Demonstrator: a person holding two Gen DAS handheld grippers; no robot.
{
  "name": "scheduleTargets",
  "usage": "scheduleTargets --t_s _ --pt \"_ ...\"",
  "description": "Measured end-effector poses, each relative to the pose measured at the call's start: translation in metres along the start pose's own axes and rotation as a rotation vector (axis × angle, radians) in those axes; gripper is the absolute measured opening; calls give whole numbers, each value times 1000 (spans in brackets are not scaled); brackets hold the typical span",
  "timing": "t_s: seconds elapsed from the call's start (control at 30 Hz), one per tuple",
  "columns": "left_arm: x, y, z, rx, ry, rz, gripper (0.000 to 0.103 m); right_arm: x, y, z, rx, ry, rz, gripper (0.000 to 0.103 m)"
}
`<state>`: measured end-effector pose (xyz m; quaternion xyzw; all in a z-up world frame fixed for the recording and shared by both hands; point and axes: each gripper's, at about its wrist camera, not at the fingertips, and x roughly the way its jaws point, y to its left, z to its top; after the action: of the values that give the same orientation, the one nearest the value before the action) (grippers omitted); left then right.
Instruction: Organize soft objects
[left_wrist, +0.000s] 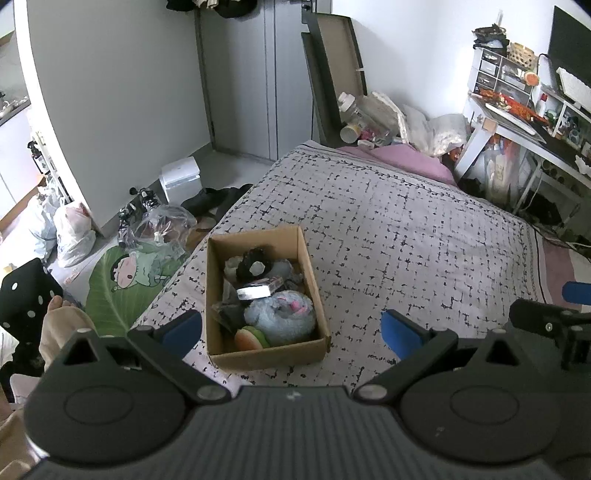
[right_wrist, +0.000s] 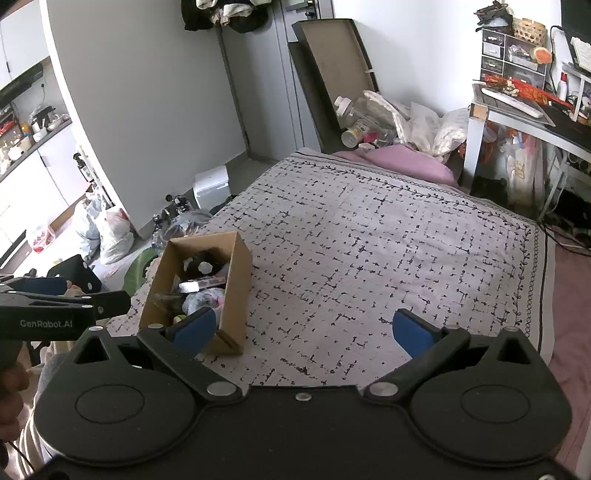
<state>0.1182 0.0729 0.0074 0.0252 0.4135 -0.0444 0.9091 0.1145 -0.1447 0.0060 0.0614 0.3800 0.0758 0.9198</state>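
An open cardboard box (left_wrist: 266, 295) sits at 6 o'clock on the patterned bedspread (left_wrist: 388, 229), holding a fluffy blue plush (left_wrist: 280, 315), a burger toy (left_wrist: 251, 338) and a black furry piece (left_wrist: 255, 264). Left gripper (left_wrist: 291, 330) and right gripper (right_wrist: 303, 330) both gape wide, empty

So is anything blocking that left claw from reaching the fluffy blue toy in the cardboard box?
Nothing visible does. The open left gripper hangs above the open-topped brown cardboard box, and the fluffy blue plush toy lies uncovered at its near end, beside a burger-shaped toy.
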Motion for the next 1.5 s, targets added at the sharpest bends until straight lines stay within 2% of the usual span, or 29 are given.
scheduleTargets --t_s 0.93,1.5 --pt "2 -2 -4 -21 29 -5 102 0 -3 -2 3 2 -10 103" --pt "1 4 -3 -24 19 -1 102 0 1 -1 -9 -2 -15 103"
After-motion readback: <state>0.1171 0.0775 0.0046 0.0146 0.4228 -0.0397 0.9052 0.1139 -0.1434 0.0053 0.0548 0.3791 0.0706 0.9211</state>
